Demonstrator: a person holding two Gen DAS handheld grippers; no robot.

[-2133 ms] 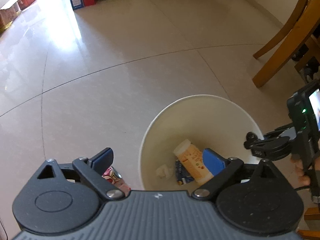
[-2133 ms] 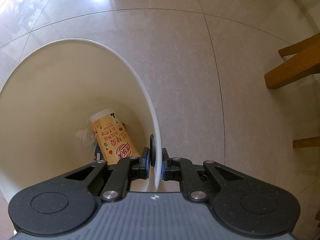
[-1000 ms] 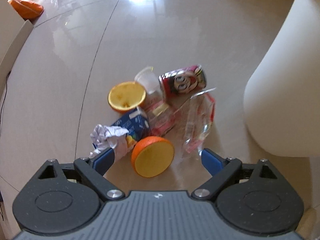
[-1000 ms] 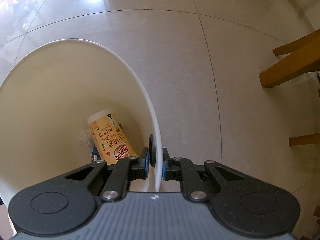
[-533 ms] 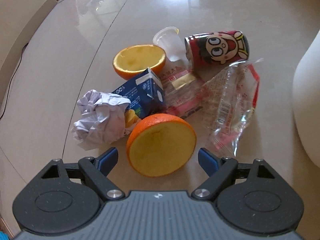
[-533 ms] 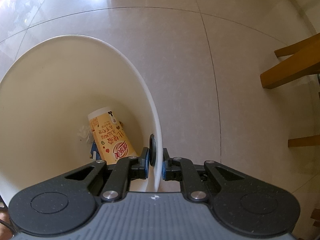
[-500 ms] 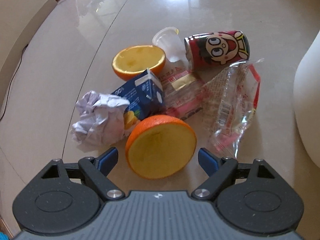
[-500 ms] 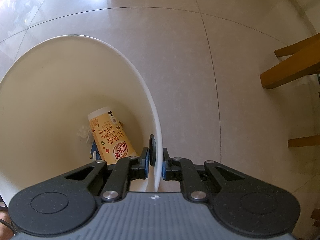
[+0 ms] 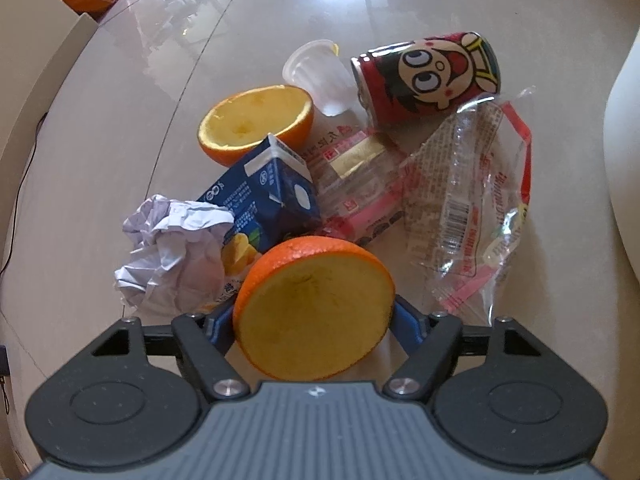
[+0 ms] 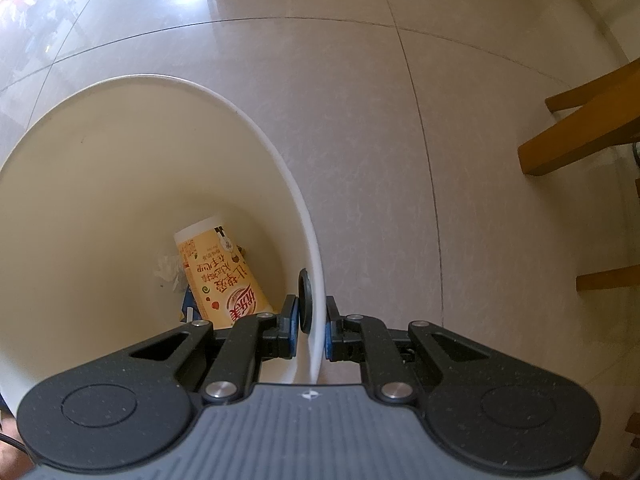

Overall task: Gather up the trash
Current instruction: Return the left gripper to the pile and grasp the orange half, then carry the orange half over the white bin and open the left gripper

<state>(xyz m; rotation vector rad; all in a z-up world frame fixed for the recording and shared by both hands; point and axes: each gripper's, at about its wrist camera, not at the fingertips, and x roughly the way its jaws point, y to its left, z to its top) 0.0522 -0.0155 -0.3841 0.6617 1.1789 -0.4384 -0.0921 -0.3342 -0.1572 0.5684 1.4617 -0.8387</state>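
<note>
A home, by every sign: a living or dining room. Glossy beige floor tiles (image 10: pixel 500 160) with thin grout lines, bright window glare across them. Wooden chair legs (image 10: pixel 580 148) at one side, angled as under a dining set. A plain white waste bin (image 10: pixel 120 184) on the floor, a milk-tea cup (image 10: pixel 220 276) and scraps at its bottom. Household litter in a heap on the tiles: squeezed orange halves (image 9: pixel 256 124), a blue juice carton (image 9: pixel 264 200), a cartoon-printed drink can (image 9: pixel 428 76), a clear snack wrapper (image 9: pixel 472 200), crumpled paper (image 9: pixel 172 248), a small plastic cup (image 9: pixel 320 76). A cream furniture edge (image 9: pixel 36 92) and a thin black cable (image 9: pixel 20 184) along the floor beside it.
</note>
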